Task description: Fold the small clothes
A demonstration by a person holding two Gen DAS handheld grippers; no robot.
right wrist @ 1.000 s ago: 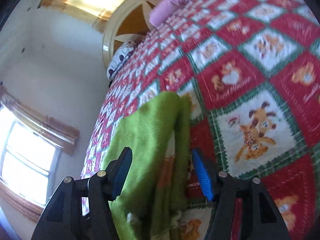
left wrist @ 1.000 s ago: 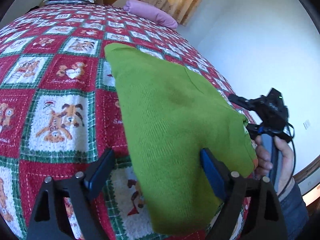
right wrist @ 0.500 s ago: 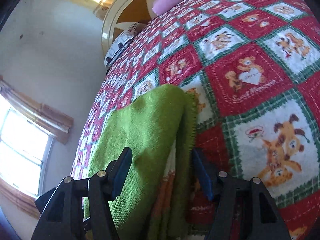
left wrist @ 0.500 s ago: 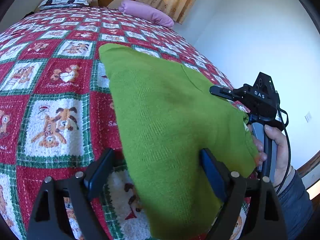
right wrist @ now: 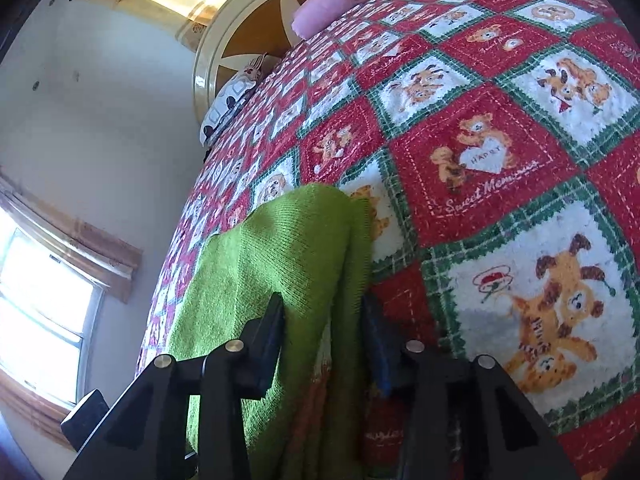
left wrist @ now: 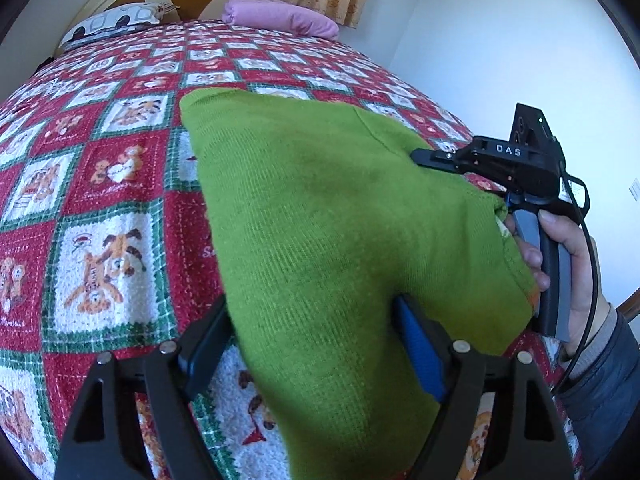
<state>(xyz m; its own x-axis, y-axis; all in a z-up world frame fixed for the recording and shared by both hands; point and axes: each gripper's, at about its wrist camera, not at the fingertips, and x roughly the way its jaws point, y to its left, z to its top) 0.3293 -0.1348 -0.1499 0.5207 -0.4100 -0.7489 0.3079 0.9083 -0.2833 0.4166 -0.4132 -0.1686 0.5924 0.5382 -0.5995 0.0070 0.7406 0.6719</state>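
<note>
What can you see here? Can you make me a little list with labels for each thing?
place: a bed with a red, green and white patchwork quilt showing cartoon dogs and bears
garment: a green knitted sweater, partly folded on the quilt
left gripper: jaws wide, sweater's near end between them
right gripper: jaws have just been closing on the sweater's bunched edge
hand: holds the right gripper's handle
pillows: a pink pillow and a white patterned pillow by the headboard
</note>
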